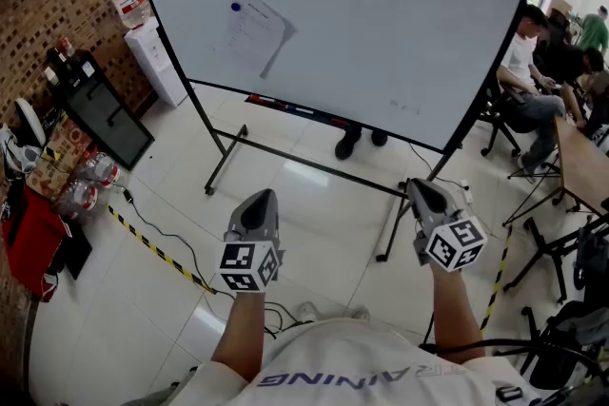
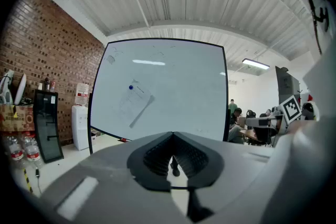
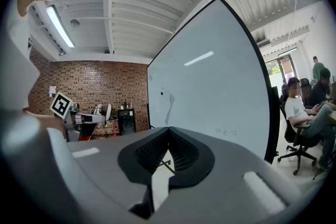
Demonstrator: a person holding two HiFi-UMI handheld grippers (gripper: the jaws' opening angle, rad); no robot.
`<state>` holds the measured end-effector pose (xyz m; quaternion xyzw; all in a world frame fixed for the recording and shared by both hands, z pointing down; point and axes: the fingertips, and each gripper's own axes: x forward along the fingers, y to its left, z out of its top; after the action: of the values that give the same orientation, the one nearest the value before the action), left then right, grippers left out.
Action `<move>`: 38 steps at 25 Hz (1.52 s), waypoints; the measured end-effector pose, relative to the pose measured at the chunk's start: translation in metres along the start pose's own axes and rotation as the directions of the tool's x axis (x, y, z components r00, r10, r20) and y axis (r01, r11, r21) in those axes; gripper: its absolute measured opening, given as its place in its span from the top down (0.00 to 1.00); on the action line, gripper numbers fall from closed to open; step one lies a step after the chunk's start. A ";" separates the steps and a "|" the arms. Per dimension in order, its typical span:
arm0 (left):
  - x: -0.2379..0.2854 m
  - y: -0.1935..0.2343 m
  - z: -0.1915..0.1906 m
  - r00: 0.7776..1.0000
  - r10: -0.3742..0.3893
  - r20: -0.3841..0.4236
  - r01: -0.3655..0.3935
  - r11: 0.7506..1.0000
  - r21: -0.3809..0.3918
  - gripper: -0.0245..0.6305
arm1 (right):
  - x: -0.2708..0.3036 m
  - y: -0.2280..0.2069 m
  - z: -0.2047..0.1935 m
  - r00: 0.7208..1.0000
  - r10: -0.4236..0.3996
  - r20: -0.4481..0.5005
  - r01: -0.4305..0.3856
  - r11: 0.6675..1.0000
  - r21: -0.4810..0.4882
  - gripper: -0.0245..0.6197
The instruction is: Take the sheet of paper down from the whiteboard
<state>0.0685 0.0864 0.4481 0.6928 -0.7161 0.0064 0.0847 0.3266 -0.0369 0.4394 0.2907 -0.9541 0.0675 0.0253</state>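
Note:
A white sheet of paper (image 1: 255,33) hangs tilted on the whiteboard (image 1: 381,5), pinned at its top left corner by a blue magnet (image 1: 236,7). In the left gripper view the sheet of paper (image 2: 135,103) lies ahead and left of centre; in the right gripper view the paper (image 3: 168,105) appears thin and edge-on. My left gripper (image 1: 261,202) and right gripper (image 1: 425,192) are both shut and empty, held level well short of the board, above the floor.
The whiteboard stands on a black wheeled frame (image 1: 228,157). A water dispenser (image 1: 152,52) and a black cabinet (image 1: 100,114) line the brick wall at left, with bottles and bags. Seated people (image 1: 533,81), chairs and a desk fill the right. Yellow-black tape (image 1: 157,250) crosses the floor.

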 end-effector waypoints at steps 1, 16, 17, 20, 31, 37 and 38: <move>-0.001 0.007 0.001 1.000 0.004 0.001 -0.004 1.000 -0.002 0.96 | 0.006 0.005 0.000 1.000 0.004 0.000 -0.004 1.000 -0.001 0.95; -0.040 0.143 -0.002 0.994 0.105 0.017 -0.104 0.994 -0.043 0.96 | 0.117 0.108 -0.010 0.992 0.125 -0.034 -0.126 0.992 -0.024 0.95; -0.042 0.150 -0.004 0.993 0.116 0.017 -0.115 0.992 -0.051 0.96 | 0.125 0.112 -0.010 0.990 0.136 -0.041 -0.138 0.990 -0.029 0.95; -0.042 0.167 -0.006 0.990 0.143 0.017 -0.142 0.987 -0.072 0.96 | 0.148 0.118 -0.004 0.985 0.163 -0.052 -0.165 0.985 -0.040 0.95; 0.007 0.238 0.008 0.970 0.244 0.021 -0.241 0.967 -0.079 0.96 | 0.268 0.112 0.014 0.961 0.275 -0.033 -0.277 0.960 -0.040 0.95; 0.072 0.263 0.031 0.963 0.270 0.026 -0.268 0.961 -0.065 0.96 | 0.334 0.075 0.042 0.953 0.302 0.004 -0.301 0.952 -0.047 0.95; 0.085 0.265 0.034 0.962 0.272 0.024 -0.270 0.961 -0.062 0.96 | 0.344 0.067 0.047 0.952 0.305 0.012 -0.304 0.951 -0.047 0.95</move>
<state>-0.2011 0.0086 0.4544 0.5854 -0.8054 -0.0141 0.0918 0.0031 -0.1779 0.4157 0.1400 -0.9890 0.0465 0.0120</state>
